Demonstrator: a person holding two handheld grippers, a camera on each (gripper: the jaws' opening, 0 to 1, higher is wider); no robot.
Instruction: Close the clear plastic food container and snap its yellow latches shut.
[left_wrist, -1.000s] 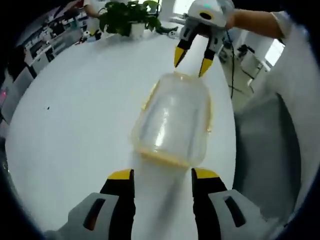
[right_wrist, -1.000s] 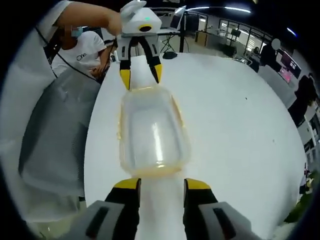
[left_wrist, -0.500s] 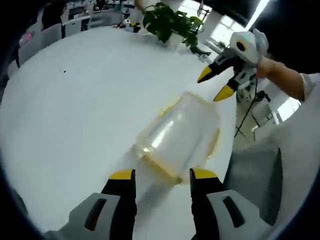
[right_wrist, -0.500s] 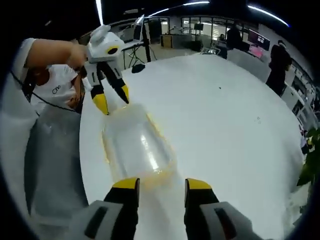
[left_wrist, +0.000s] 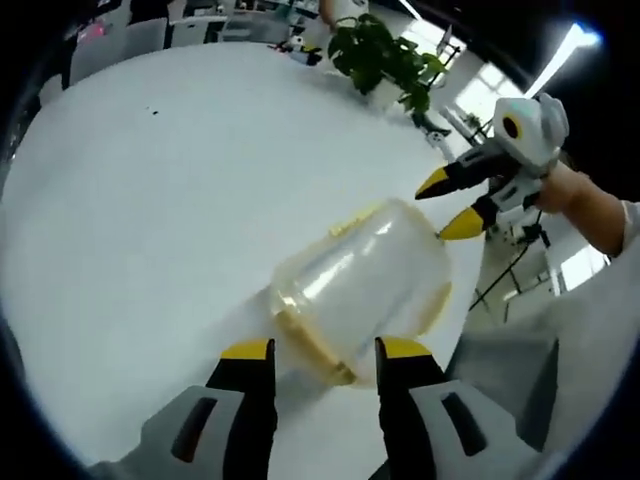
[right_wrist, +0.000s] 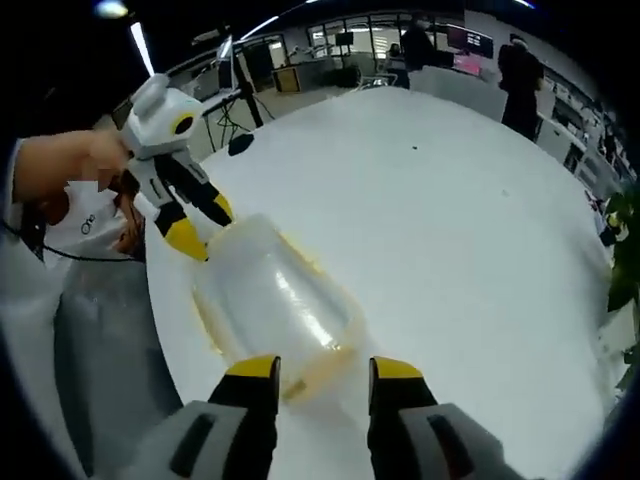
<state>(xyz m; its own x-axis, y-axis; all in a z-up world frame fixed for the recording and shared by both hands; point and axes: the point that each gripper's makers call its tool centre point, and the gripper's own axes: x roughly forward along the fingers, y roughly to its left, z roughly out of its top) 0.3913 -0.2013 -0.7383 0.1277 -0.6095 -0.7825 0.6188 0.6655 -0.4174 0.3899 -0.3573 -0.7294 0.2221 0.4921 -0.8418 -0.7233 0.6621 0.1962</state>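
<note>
Fingers of my left gripper (left_wrist: 313, 350) and right gripper (right_wrist: 323, 369), both spread wide, have closed in on opposite ends of the clear container (left_wrist: 362, 285), mid-frame on the white bench (left_wrist: 150, 220), ready to press latches.

A small dark logo on a person's white shirt (right_wrist: 82, 222) is too blurred to read.
</note>
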